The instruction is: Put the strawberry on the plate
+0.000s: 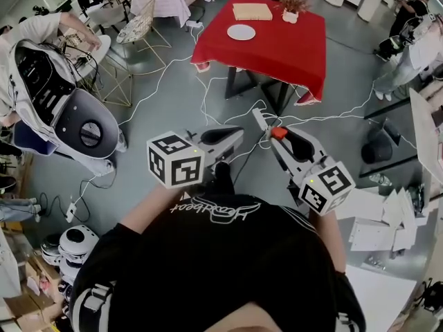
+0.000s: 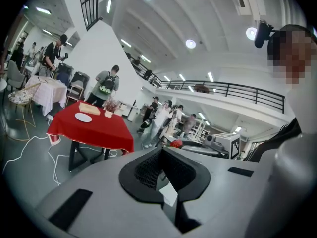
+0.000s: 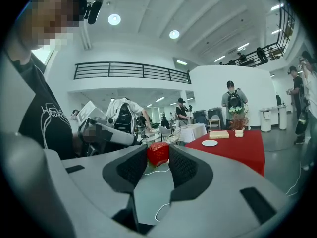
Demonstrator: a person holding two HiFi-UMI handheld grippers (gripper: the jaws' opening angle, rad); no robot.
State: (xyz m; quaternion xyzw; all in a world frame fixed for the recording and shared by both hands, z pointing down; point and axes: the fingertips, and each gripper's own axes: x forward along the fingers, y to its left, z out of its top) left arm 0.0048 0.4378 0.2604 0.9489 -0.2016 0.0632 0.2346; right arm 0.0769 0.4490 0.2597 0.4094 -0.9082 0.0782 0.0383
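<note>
A red strawberry [image 1: 278, 133] is pinched between the tips of my right gripper [image 1: 276, 134], which is shut on it and held in the air over the grey floor. In the right gripper view the strawberry [image 3: 158, 153] sits between the two black pads [image 3: 181, 166]. My left gripper [image 1: 239, 137] is held beside it at the left, jaws together and empty. The white plate [image 1: 241, 32] lies on a red-clothed table [image 1: 291, 54] well ahead of both grippers. The plate [image 3: 209, 143] also shows far off in the right gripper view, and the plate [image 2: 83, 117] in the left gripper view.
A wooden box [image 1: 252, 11] and a small potted plant [image 1: 291, 4] stand on the table behind the plate. White cables [image 1: 208, 95] trail across the floor. A white robot [image 1: 62, 109] stands at the left, and people [image 1: 408, 54] stand at the right.
</note>
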